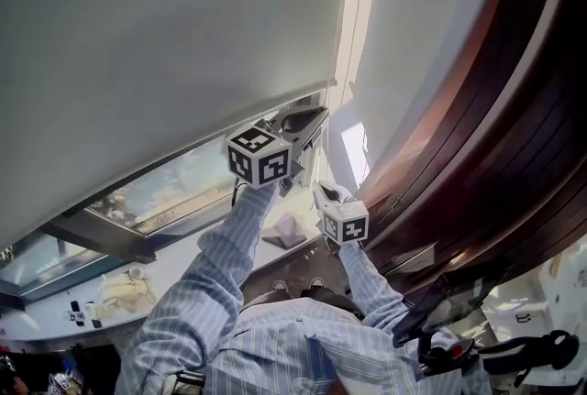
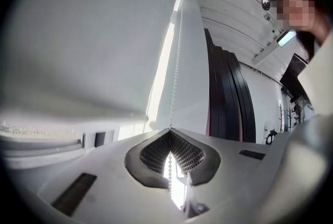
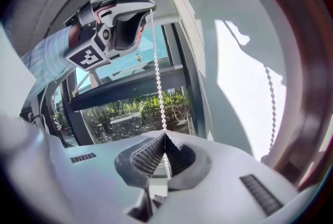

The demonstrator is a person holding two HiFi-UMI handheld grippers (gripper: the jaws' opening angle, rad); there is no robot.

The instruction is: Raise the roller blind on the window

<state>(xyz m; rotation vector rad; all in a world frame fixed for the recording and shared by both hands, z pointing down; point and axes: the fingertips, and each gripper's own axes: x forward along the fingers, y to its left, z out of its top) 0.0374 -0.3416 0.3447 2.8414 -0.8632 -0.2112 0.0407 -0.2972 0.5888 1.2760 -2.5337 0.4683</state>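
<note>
The left gripper's (image 2: 169, 132) fingers are pinched shut on the thin white beaded blind chain (image 2: 177, 62). Near it, the right gripper's (image 3: 165, 135) fingers clamp the same chain.

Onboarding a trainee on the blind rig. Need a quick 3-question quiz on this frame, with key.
1. True or false: the left gripper is shut on the bead chain.
2. Multiple choice: in the head view, the right gripper sits A) above the left gripper, B) below the left gripper, C) out of view.
3. Fill in: the roller blind covers the ___ part of the window, leaving glass bare beneath it.

Key: 1 true; 2 B; 3 upper.
</note>
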